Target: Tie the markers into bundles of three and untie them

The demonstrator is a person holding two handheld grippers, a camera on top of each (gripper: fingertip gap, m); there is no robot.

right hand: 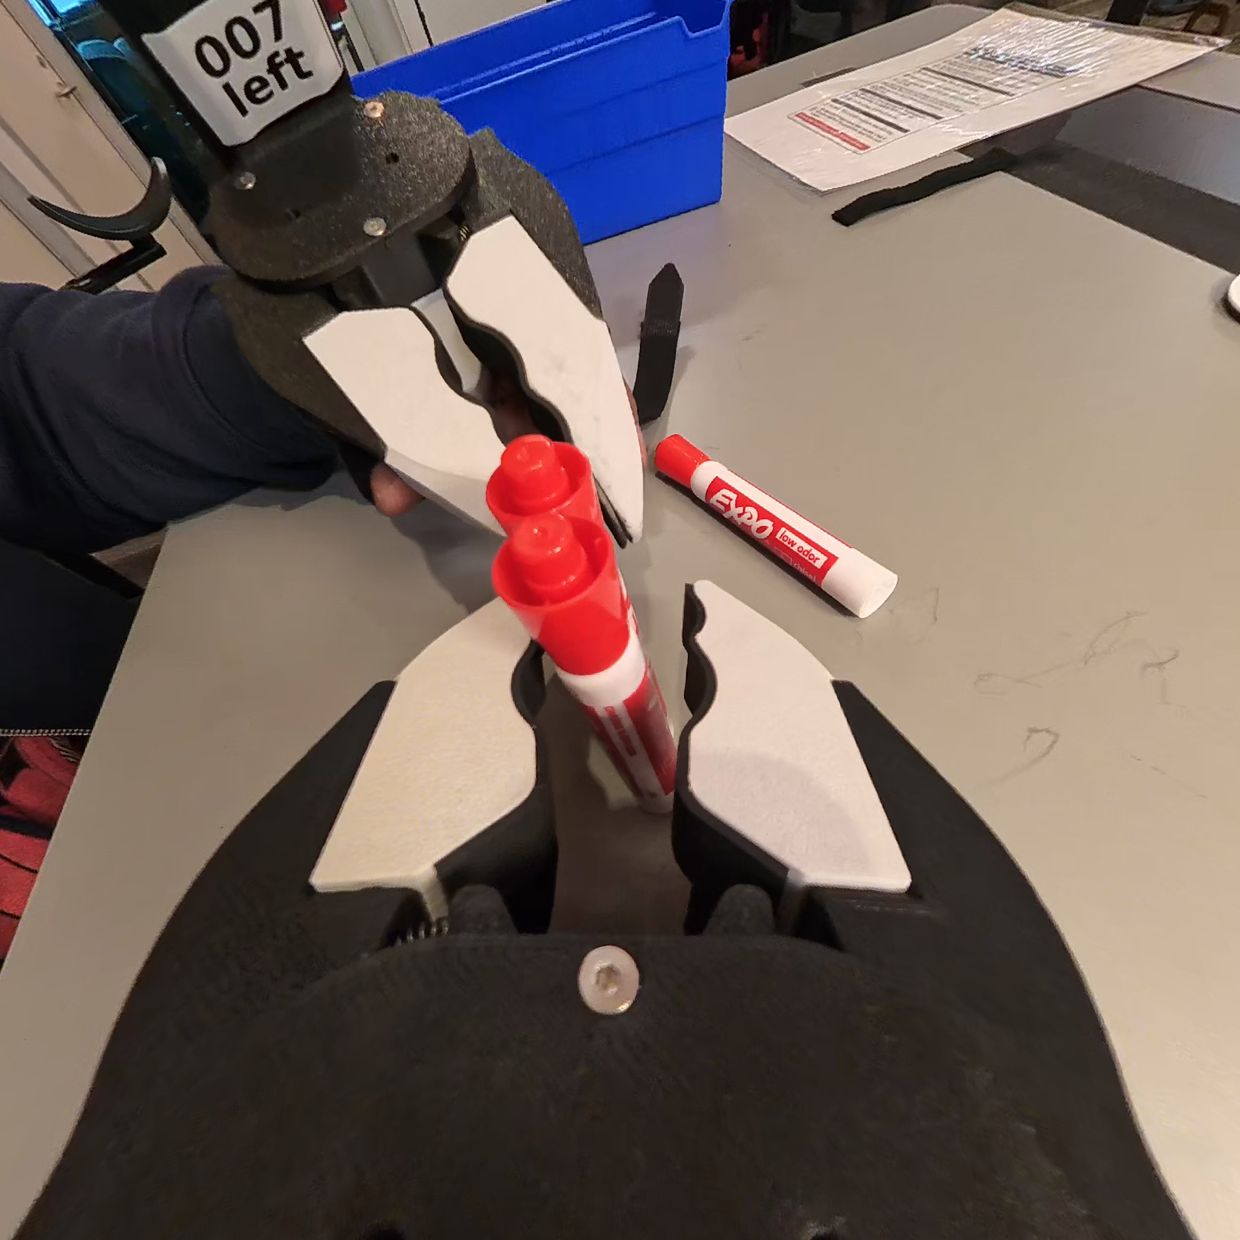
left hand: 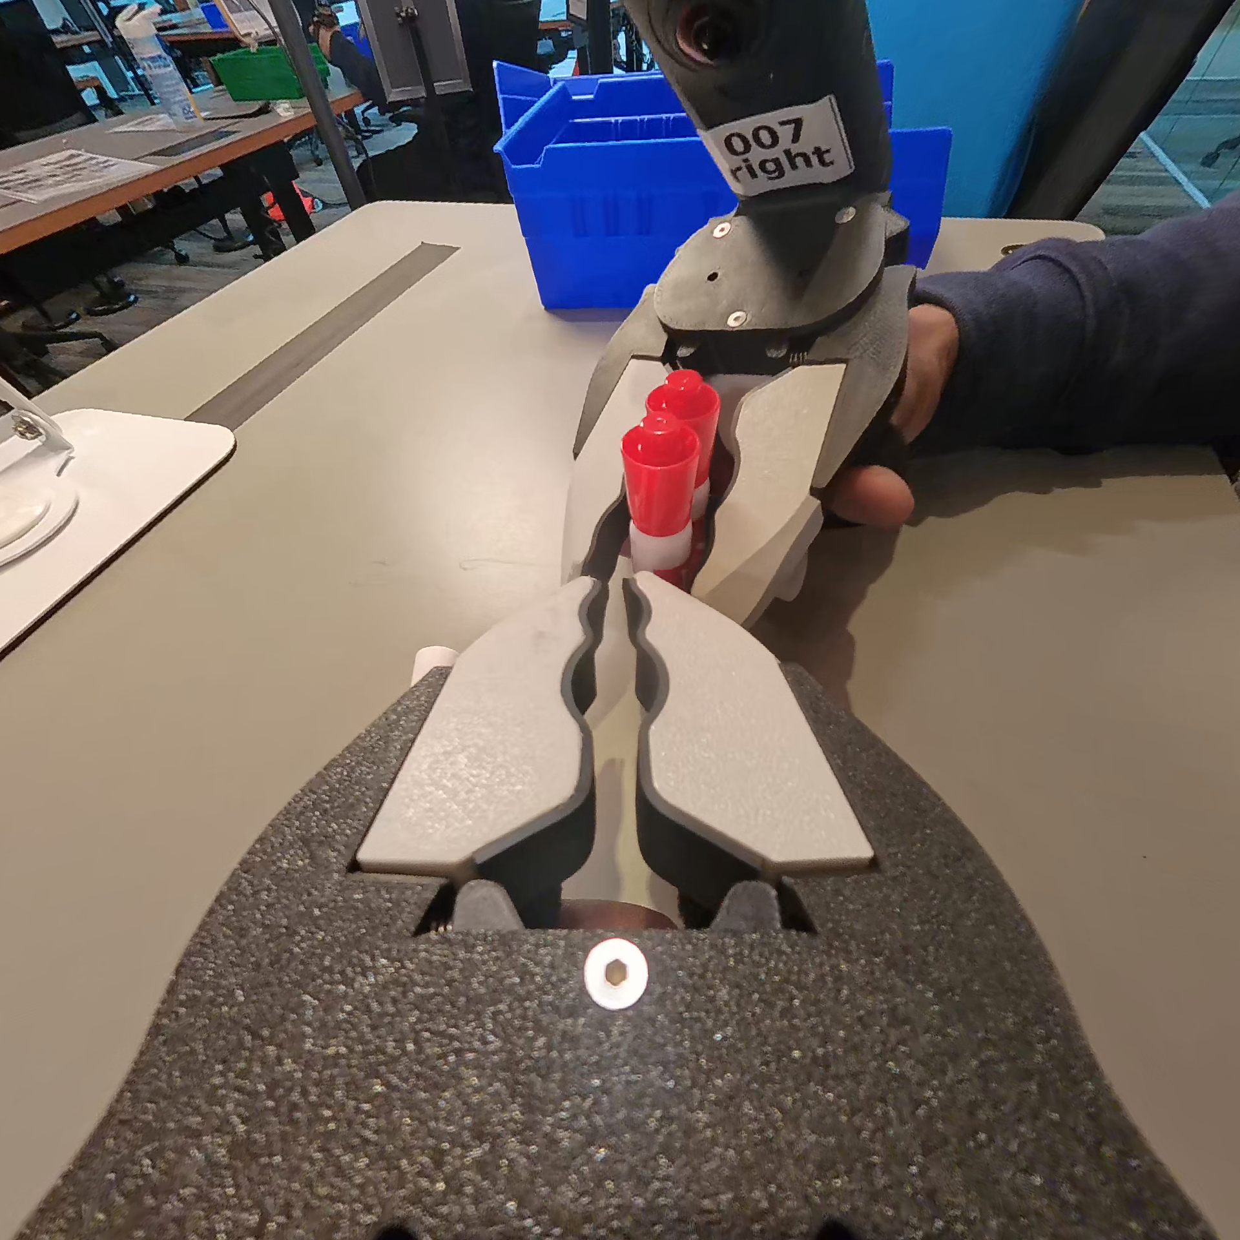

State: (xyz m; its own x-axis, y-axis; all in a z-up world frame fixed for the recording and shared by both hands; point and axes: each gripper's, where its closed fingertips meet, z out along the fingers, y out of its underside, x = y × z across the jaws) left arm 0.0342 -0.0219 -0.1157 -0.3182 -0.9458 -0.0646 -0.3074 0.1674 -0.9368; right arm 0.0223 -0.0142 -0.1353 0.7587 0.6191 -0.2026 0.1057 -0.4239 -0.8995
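Note:
Two red-capped white markers (right hand: 570,604) stand tilted on the grey table (right hand: 939,470), one behind the other, between the fingers of my right gripper (right hand: 604,604). Its jaws stand wider than a marker, with bare table showing beside the body, so it is open around them. In the left wrist view the same markers (left hand: 661,483) show between the right gripper's fingers (left hand: 771,470). My left gripper (left hand: 614,584) is nearly closed to a thin slit with nothing in it, its tips just in front of the markers. A third marker (right hand: 771,523) lies flat to the right.
A blue bin (right hand: 604,100) stands behind the grippers. A black strap (right hand: 661,335) lies behind the left gripper's fingers (right hand: 577,402), and another strap (right hand: 926,188) lies by a laminated sheet (right hand: 939,87). A white board (left hand: 100,483) lies at the table's left. My two grippers' fingertips are within a few centimetres of each other.

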